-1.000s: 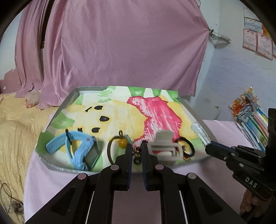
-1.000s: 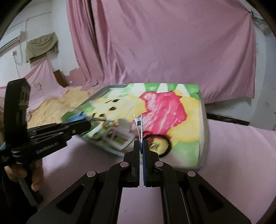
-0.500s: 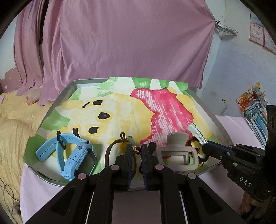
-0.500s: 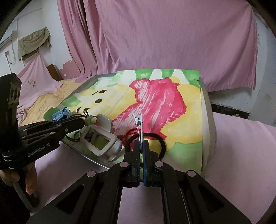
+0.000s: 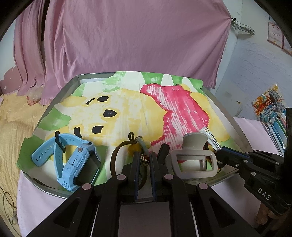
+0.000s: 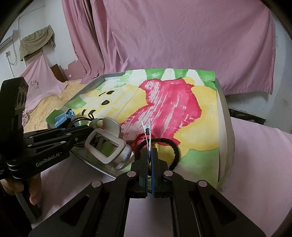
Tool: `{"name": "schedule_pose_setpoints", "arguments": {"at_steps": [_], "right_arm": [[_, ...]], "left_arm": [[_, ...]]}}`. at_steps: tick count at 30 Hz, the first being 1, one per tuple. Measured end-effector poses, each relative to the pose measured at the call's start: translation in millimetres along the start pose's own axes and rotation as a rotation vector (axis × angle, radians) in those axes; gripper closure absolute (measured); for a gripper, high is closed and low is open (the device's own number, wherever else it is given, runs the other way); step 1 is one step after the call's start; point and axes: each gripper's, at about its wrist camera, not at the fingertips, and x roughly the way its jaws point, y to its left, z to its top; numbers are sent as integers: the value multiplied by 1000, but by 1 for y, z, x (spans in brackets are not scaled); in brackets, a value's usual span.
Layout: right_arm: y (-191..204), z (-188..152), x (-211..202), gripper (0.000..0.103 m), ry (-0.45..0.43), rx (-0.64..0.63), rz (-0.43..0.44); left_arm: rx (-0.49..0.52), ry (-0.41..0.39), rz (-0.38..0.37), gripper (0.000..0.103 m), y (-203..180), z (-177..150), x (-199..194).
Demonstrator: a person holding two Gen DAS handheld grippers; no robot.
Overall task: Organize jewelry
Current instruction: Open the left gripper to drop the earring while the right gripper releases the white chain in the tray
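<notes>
Hair clip point(image 6: 147, 134), thin, stiff, light metal, is pinched upright at its base by the right gripper point(image 6: 150, 157); left gripper point(image 5: 144, 160) seems nearly closed around a small charm point(image 5: 144, 158)

A home bedroom, pink curtains point(image 5: 127, 36) draped across the wall, yellow bedspread point(image 5: 11, 127) at the side, pink sheet point(image 6: 255, 155) underfoot, peeling painted wall point(image 6: 45, 14), cloth point(image 6: 36, 42) hung high up
</notes>
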Motion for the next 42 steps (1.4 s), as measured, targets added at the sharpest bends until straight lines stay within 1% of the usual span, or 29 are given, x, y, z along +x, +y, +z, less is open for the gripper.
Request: {"name": "schedule_pose_setpoints", "arguments": {"at_steps": [6, 24, 25, 27, 29, 39, 40, 41, 42], "right_arm": [[0, 0, 0, 100, 3, 1, 1], [1, -1, 1, 99, 4, -2, -12], [1, -1, 1, 99, 4, -2, -12], [1, -1, 1, 99, 3, -1, -13], [1, -1, 0, 99, 2, 0, -15], [1, -3, -2, 98, -12, 8, -23], [0, -4, -2, 98, -13, 10, -23], [0, -4, -3, 98, -15, 11, -23], [0, -4, -3, 98, -17, 13, -24]], "left_arm": [[16, -2, -13, 93, -4, -1, 0], [42, -2, 20, 92, -7, -2, 0], [42, -3, 20, 90, -7, -2, -1], [43, -7, 15, 82, -6, -2, -1], [37, -17, 13, 70, -5, -3, -3], [19, -31, 16, 68, -2, -4, -7], [17, -34, 17, 64, -1, -4, -8], [15, -36, 18, 55, -1, -4, -8], [6, -45, 20, 51, 0, -5, -10]]}}
